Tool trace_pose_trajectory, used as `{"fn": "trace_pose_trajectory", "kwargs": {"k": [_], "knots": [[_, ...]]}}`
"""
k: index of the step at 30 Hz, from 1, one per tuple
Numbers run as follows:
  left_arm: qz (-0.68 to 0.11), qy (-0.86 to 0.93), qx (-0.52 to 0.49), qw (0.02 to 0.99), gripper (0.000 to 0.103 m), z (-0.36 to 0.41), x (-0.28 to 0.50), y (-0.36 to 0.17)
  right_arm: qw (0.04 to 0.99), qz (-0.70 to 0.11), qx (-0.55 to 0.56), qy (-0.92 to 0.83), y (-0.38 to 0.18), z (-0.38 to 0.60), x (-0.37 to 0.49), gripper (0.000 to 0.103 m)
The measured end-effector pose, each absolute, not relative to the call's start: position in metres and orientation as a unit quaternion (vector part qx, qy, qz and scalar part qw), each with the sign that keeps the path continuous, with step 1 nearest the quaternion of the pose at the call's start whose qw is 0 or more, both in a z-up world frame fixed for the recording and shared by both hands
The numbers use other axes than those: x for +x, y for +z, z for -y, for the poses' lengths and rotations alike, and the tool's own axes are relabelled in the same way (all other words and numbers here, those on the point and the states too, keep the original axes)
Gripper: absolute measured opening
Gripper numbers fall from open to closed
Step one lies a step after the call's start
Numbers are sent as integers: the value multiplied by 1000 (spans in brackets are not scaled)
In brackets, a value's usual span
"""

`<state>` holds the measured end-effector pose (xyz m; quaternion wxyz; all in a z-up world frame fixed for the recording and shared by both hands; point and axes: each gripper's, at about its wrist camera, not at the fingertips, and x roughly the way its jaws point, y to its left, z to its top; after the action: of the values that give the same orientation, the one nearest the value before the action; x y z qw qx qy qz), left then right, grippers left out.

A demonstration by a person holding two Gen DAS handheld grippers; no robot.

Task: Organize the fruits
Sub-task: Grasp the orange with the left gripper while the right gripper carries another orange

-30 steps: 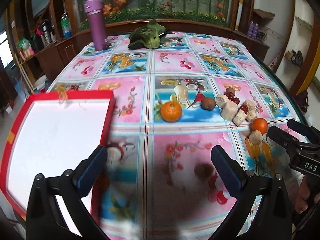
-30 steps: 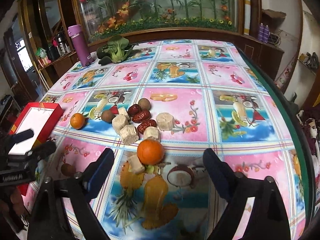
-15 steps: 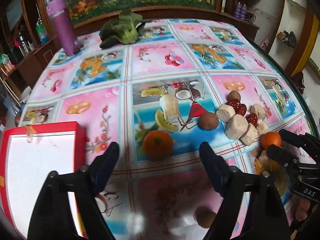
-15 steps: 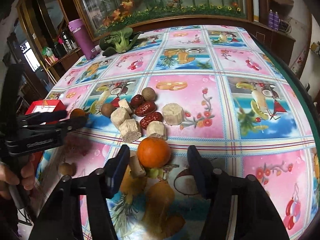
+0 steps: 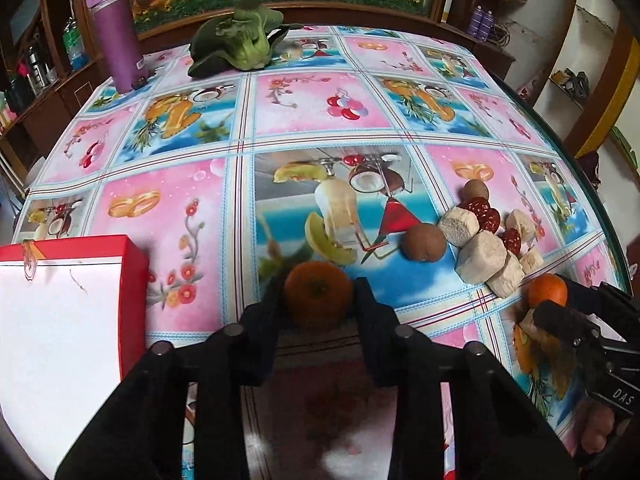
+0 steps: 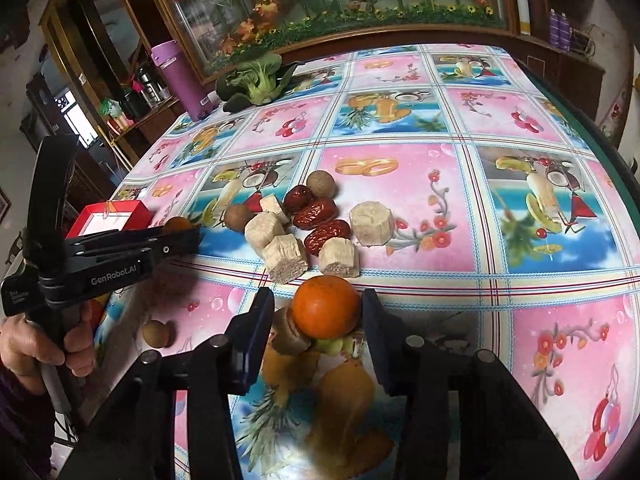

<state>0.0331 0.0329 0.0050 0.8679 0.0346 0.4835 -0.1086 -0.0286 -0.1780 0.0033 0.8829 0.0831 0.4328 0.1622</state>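
I am seeing one container: the red box [image 5: 134,300] with a white interior, sitting at the table's left edge and showing nothing inside in the visible part. I am holding the left gripper [image 5: 318,300] just right of that box; its jaws have just been closing and both pads are now touching the left orange [image 5: 318,294], which is resting on the tablecloth [image 5: 320,100]. This fruit is round, matte and dark orange, with a small stem dimple facing the camera. I am keeping the right gripper [image 6: 318,314] around the right orange [image 6: 325,306]; its jaws have just been closing too, the right pad is touching the fruit, and a small gap is showing at the left pad. This orange is brighter and glossier, and it is lying against a pale cut chunk [image 6: 292,336]. Red dates [image 6: 318,212], brown round fruits and more pale chunks are lying between the two oranges.
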Motion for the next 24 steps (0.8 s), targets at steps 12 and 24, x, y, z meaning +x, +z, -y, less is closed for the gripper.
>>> {"fn": "trace_pose_trajectory", "kwargs": {"k": [12, 24], "knots": [[-477, -139, 37, 867, 34, -27, 16, 10, 880, -436, 98, 163, 6, 179, -32, 33], [-435, -139, -2, 890, 34, -61, -41, 50, 879, -419, 86, 212, 34, 132, -47, 33]]}}
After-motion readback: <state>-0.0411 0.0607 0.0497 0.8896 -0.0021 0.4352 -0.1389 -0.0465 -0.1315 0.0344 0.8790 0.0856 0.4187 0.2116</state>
